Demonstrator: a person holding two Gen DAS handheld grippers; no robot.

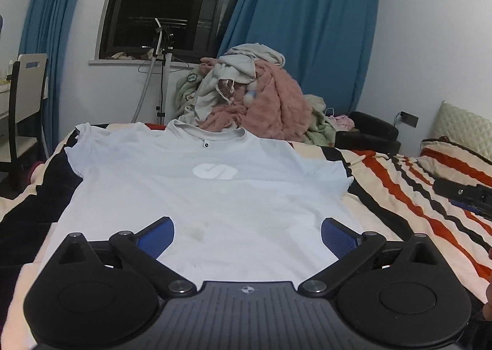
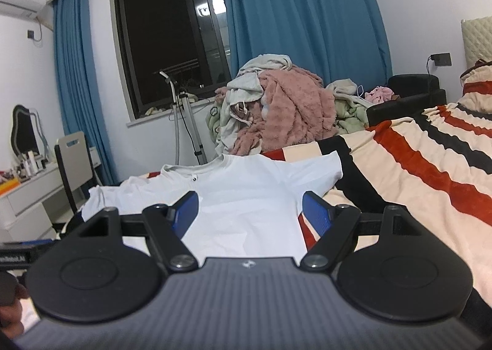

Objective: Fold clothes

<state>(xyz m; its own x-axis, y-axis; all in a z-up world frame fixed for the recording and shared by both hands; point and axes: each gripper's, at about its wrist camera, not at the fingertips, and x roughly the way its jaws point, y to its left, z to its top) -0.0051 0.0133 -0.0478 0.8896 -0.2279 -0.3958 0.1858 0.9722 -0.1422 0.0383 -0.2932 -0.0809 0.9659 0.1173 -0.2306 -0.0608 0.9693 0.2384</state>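
Observation:
A pale blue T-shirt (image 1: 196, 190) lies spread flat, front up, on the striped bed cover, collar toward the far end, both short sleeves out to the sides. It has a white logo on the chest and a faint stain near the hem. My left gripper (image 1: 247, 231) is open and empty, hovering over the shirt's lower hem. In the right wrist view the same shirt (image 2: 246, 196) lies ahead. My right gripper (image 2: 249, 211) is open and empty over the shirt's lower right part. The right gripper also shows at the edge of the left wrist view (image 1: 464, 193).
A bed cover (image 1: 399, 184) with red, black and cream stripes lies under the shirt. A heap of clothes (image 1: 255, 101) with a pink fluffy garment sits beyond the collar. A pillow (image 2: 479, 88) lies at the right. A chair (image 2: 73, 165), desk and tripod stand left of the bed.

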